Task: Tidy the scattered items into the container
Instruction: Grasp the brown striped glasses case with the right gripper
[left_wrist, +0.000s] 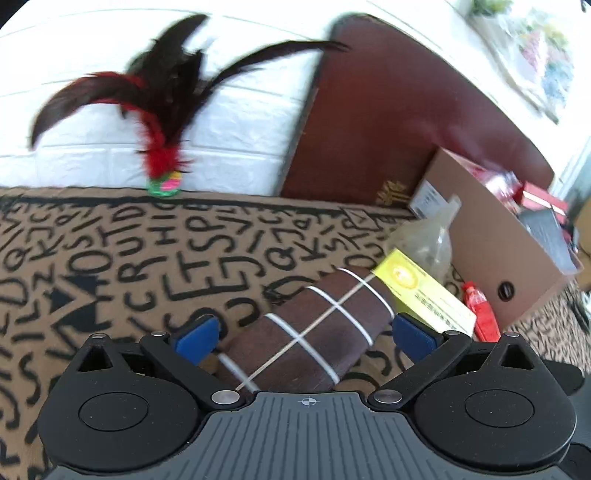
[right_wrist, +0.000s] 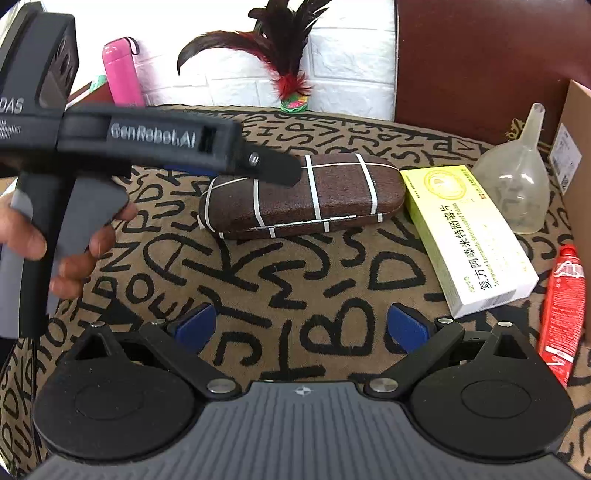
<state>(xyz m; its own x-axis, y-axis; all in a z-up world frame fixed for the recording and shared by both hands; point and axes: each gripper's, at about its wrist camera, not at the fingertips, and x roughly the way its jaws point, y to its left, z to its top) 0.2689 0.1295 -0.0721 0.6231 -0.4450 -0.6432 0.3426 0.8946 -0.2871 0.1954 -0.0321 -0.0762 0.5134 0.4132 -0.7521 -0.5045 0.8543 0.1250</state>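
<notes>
A brown glasses case (left_wrist: 332, 314) with white lines lies on the letter-patterned cloth (left_wrist: 147, 258), between the wide-apart blue pads of my left gripper (left_wrist: 304, 334), which is open and straddles the case's end. In the right wrist view the left gripper (right_wrist: 240, 171) hovers over the left end of the case (right_wrist: 332, 195), held by a hand (right_wrist: 74, 266). My right gripper (right_wrist: 302, 326) is open and empty, low over the cloth in front of the case. The cardboard box (left_wrist: 491, 251) stands at the right.
A yellow-white medicine box (right_wrist: 469, 240), a clear funnel (right_wrist: 517, 184) and a red tube (right_wrist: 563, 310) lie right of the case. A feather shuttlecock (right_wrist: 291, 85) stands by the white wall, a pink bottle (right_wrist: 122, 74) at back left. A brown leather panel (left_wrist: 388, 110) backs the cardboard box.
</notes>
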